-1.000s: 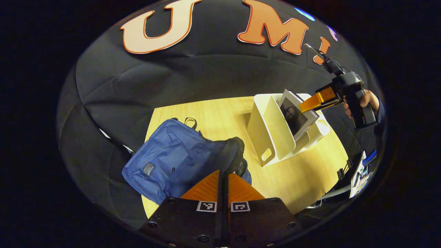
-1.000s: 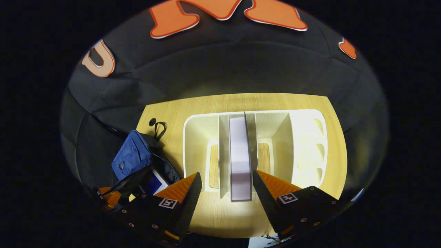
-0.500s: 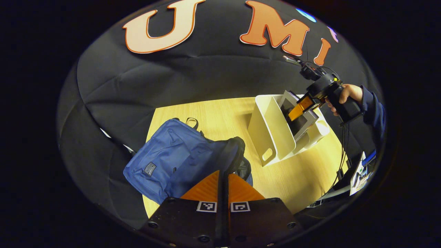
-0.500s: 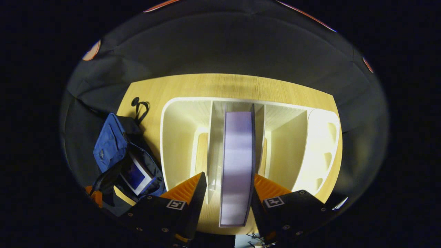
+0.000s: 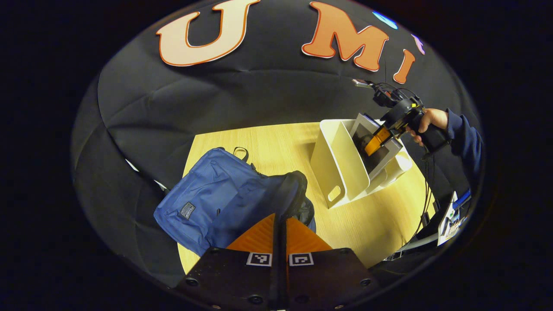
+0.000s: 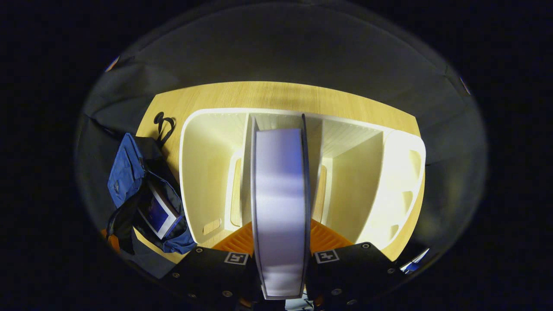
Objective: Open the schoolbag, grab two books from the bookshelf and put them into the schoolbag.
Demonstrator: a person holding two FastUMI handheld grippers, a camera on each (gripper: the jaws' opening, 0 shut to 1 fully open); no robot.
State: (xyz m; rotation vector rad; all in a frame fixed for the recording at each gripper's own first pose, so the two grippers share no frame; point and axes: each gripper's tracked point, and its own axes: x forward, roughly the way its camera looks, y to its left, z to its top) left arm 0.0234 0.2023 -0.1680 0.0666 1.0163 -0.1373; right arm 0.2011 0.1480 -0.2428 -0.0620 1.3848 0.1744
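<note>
The blue schoolbag (image 5: 211,203) lies on the wooden table (image 5: 276,142). My left gripper (image 5: 280,224) is shut on its black padded rim (image 5: 296,192) and holds the mouth open. In the right gripper view the schoolbag (image 6: 125,172) gapes at the left, with one book (image 6: 157,211) inside it. The white bookshelf (image 6: 207,172) stands ahead, and a second book (image 6: 281,181) stands upright in a middle slot. My right gripper (image 6: 281,229) is shut on that book, one finger against each cover. From the left gripper view, the right gripper (image 5: 375,142) reaches down into the bookshelf (image 5: 332,168).
The shelf's right end compartment (image 6: 406,181) has oval cut-outs. A person's hand and dark sleeve (image 5: 453,129) hold the right gripper. Cables and small items (image 5: 449,216) hang past the table's right edge. Black cloth walls surround the table.
My right gripper came down over the upright book and its fingers closed onto the covers. The left gripper and the schoolbag stayed where they were.
</note>
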